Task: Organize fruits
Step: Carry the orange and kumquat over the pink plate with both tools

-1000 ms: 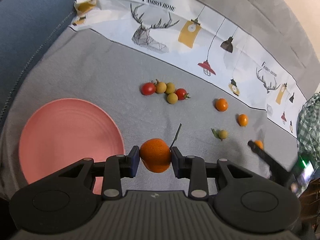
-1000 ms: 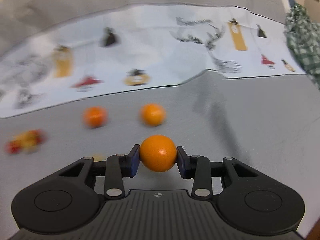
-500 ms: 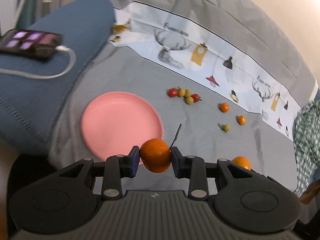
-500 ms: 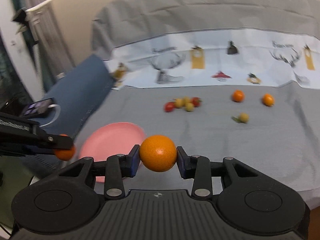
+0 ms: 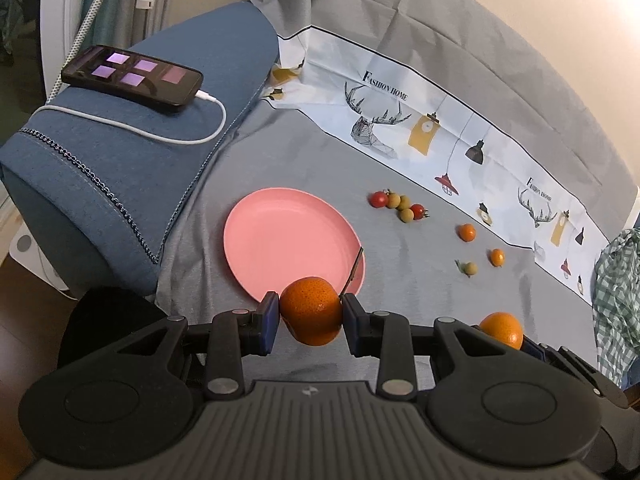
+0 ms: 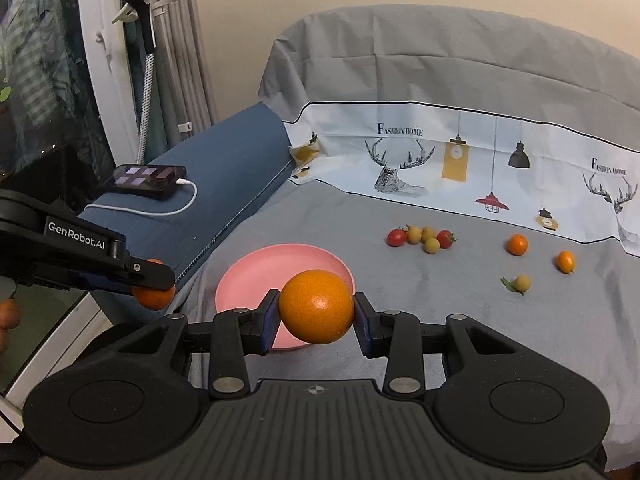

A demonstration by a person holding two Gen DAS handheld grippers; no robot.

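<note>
My left gripper [image 5: 310,314] is shut on an orange with a dark stem [image 5: 311,310], held above the near edge of the empty pink plate [image 5: 280,240]. My right gripper [image 6: 316,312] is shut on a second orange [image 6: 316,306], held above the plate [image 6: 256,268] too. The left gripper's orange also shows at the left of the right wrist view [image 6: 154,294]. A cluster of red and yellow cherry tomatoes [image 5: 400,205] lies beyond the plate. Two small oranges [image 5: 467,232] [image 5: 497,257] and a yellow tomato [image 5: 470,268] lie further right.
A blue cushion [image 5: 132,160] at the left carries a phone [image 5: 132,74] on a white charging cable. A printed white cloth [image 5: 440,136] runs along the back of the grey sheet. A green checked cloth [image 5: 618,292] lies at the right edge.
Both grippers have pulled back and risen from the fruit on the sheet, each keeping its orange. The views now take in the whole plate, the cushion and the phone.
</note>
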